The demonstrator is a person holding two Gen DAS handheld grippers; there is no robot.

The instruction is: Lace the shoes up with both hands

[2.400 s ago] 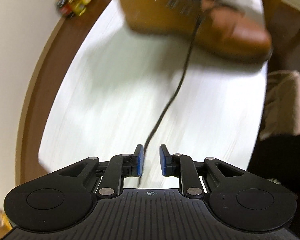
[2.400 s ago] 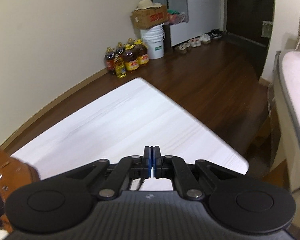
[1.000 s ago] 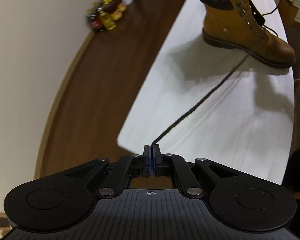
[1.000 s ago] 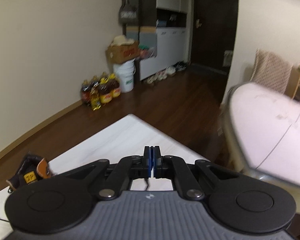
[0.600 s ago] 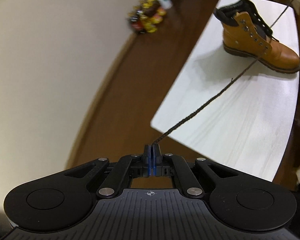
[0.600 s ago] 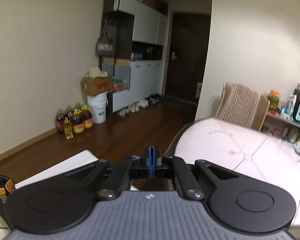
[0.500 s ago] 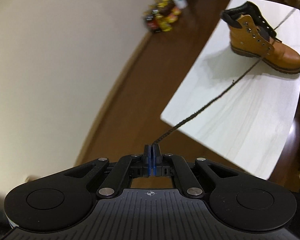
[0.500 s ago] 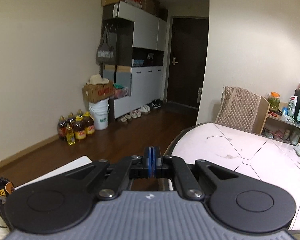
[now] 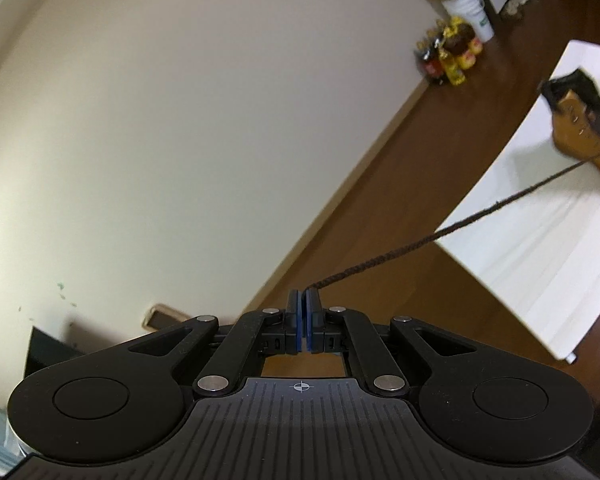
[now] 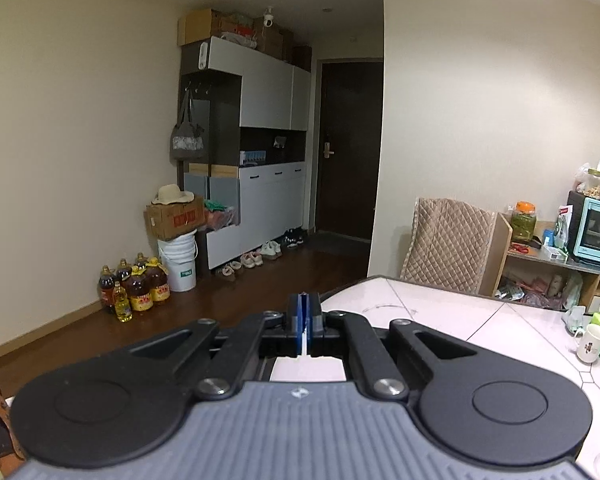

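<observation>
Up and to the right of our left gripper (image 9: 303, 300) stands the boot (image 9: 580, 128), tan with a dark collar, near the far end of the white table (image 9: 540, 248) and partly cut off by the frame's right edge. From it a dark lace (image 9: 440, 236) runs taut and straight down to our left fingers, which are pressed together on its end. The lace crosses the table's near edge and hangs over bare brown floor (image 9: 380, 208) before it reaches the pads. To the left of these fingers we see only plain wall and floor, wide open room. Far ahead by the wall stand oil bottles (image 9: 448, 58) and a white bucket (image 9: 470, 10).

Our right gripper (image 10: 304, 320) has its fingers closed as well; whether the lace's other end sits between them we cannot tell, as no lace shows there. The boot's collar peeks in at the lower left edge. Just past these fingertips lies the rim of a round pale table (image 10: 440, 312), spreading to the right, with mugs (image 10: 590, 342) near its right side. Ahead and to the left the floor is open up to a cabinet (image 10: 260, 160) and a dark door (image 10: 350, 148). A padded chair (image 10: 448, 244) stands beyond the round table.
</observation>
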